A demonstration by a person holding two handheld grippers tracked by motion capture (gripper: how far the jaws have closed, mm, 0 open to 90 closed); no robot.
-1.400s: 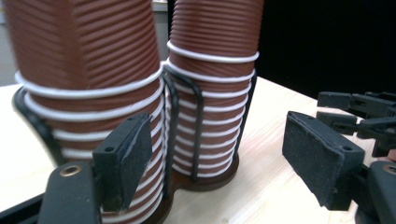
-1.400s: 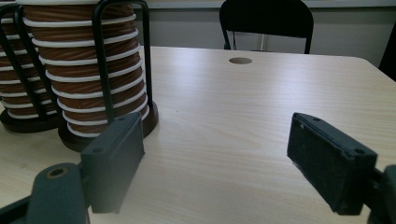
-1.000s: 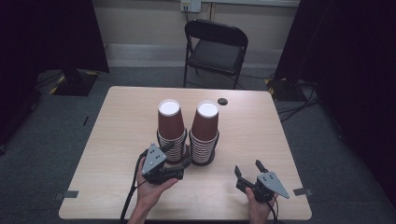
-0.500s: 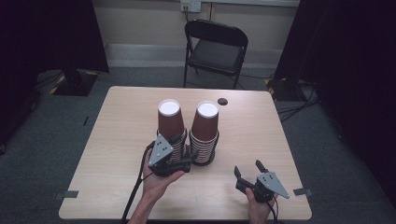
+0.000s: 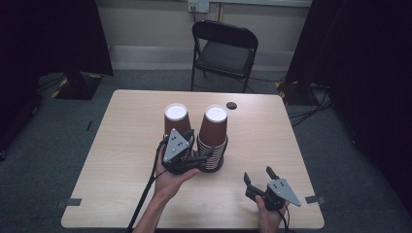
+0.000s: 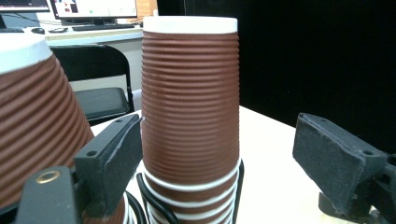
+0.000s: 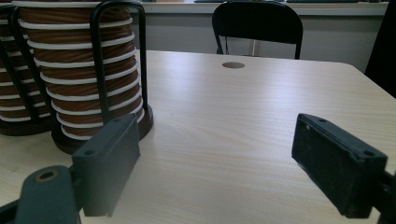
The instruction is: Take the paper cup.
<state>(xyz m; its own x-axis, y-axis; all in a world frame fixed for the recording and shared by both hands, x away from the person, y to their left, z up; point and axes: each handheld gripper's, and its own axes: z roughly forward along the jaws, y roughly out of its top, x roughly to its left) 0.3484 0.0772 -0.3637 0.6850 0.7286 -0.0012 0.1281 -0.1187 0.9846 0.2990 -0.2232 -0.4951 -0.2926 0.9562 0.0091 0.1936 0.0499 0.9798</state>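
Stood upright at mid-worktop: two stacks of ribbed brown paper cups with white rims, mouths down, each in a black wire holder, the left stack (image 5: 176, 121) and the right stack (image 5: 214, 136) touching or nearly so. Long axis of both vertical.

Left gripper (image 5: 187, 156) hovered just near of the stacks, pointed at the gap between them and the right stack, jaws half apart after just opening. In the left gripper view, top cup of the right stack (image 6: 190, 98) sat dead ahead between the jaws, one jaw close beside its wall, the other well off it; no pad pressing, nothing held. Left stack (image 6: 32, 121) crowded the view's left edge, so little room on that side.

Right gripper (image 5: 261, 182) rested low near the worktop's near right edge, jaws wide, empty, well apart from the cups. Right stack's wire holder (image 7: 119, 56) seen far left from it.

Left hand clearly nearer. Probably a lift straight up needed to free a cup; open room above and to the right, bare pale wooden worktop (image 5: 121, 145) all round.
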